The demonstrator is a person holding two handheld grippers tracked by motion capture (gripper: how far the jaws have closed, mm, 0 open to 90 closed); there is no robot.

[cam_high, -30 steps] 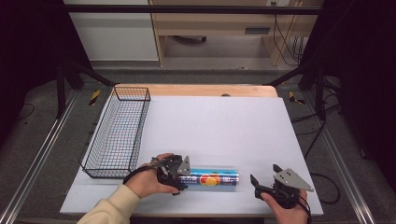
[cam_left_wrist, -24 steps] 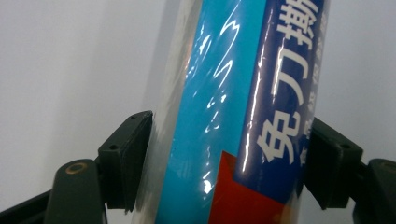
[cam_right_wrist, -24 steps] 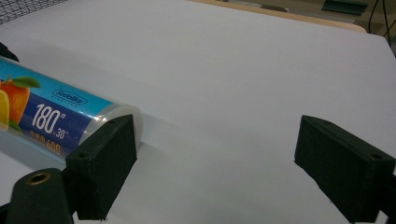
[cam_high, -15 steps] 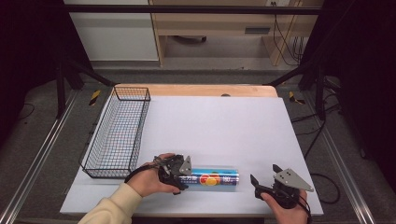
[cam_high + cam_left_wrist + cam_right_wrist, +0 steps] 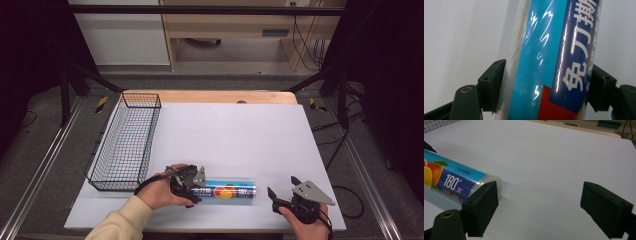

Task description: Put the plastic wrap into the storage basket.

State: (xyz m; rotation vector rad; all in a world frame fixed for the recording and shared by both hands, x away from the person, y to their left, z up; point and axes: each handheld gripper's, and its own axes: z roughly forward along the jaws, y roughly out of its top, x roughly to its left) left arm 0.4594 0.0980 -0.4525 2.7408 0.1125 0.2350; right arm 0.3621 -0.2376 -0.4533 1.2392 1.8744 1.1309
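A roll [image 5: 227,191] in a shiny blue wrapper lay flat on the white table [image 5: 240,135], close to the near edge. It had fruit pictures and white writing on it. It lay sideways, between the two hands.

The left gripper [image 5: 192,186] was at the left end of the roll. Its jaws had just been closing with the roll between them. In the left gripper view, the roll [image 5: 549,62] ran up the middle, and a black pad [image 5: 492,85] pressed on each side of it. So the left gripper was grasping the roll. The left hand [image 5: 162,190] held that gripper, and a cream sleeve [image 5: 117,222] came in from the bottom.

The right gripper [image 5: 282,192] was near the right end of the roll, just off it. Its jaws stood wide apart with only bare table between them. In the right gripper view, the end of the roll [image 5: 456,183] sat just behind the left pad [image 5: 482,206]; I could not tell if they touched.

A black wire basket [image 5: 127,142] stood on the left side of the table, near the roll's left end. It looked empty.
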